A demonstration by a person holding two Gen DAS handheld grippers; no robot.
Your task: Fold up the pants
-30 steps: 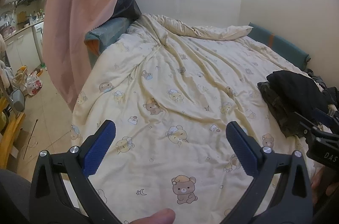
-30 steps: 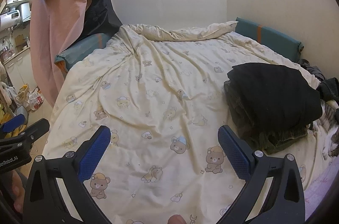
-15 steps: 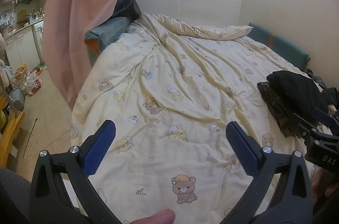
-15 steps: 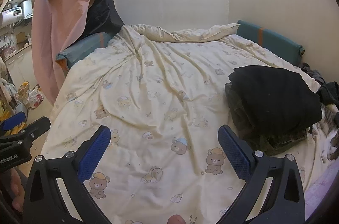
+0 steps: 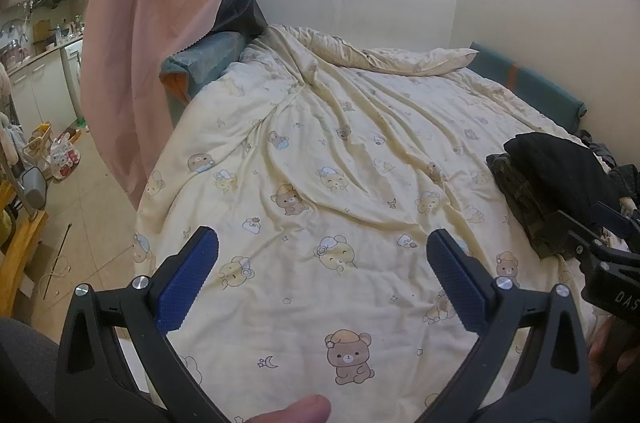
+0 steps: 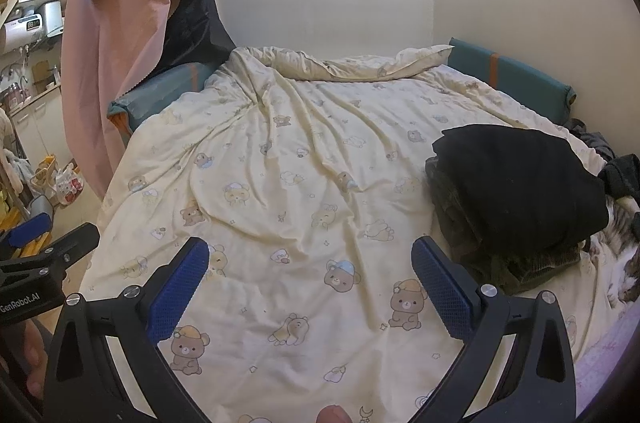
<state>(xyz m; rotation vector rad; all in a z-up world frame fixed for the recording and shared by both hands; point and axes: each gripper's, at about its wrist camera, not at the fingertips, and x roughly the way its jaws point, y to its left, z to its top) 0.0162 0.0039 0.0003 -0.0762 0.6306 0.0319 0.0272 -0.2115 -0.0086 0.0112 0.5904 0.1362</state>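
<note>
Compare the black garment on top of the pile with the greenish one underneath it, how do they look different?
The black garment is plain and dark with a smooth top face; the greenish garment beneath is mottled olive with a ribbed edge showing. The black garment lies on top, almost fully visible; the greenish garment shows only along the pile's left and near edges. Both are folded and stacked together on the bear-print duvet, untouched by either open gripper.

one bear-print duvet (image 6: 304,183), one stack of dark folded clothes (image 6: 516,183), two teal cushions (image 6: 512,75), one pink curtain (image 5: 132,63)
</note>
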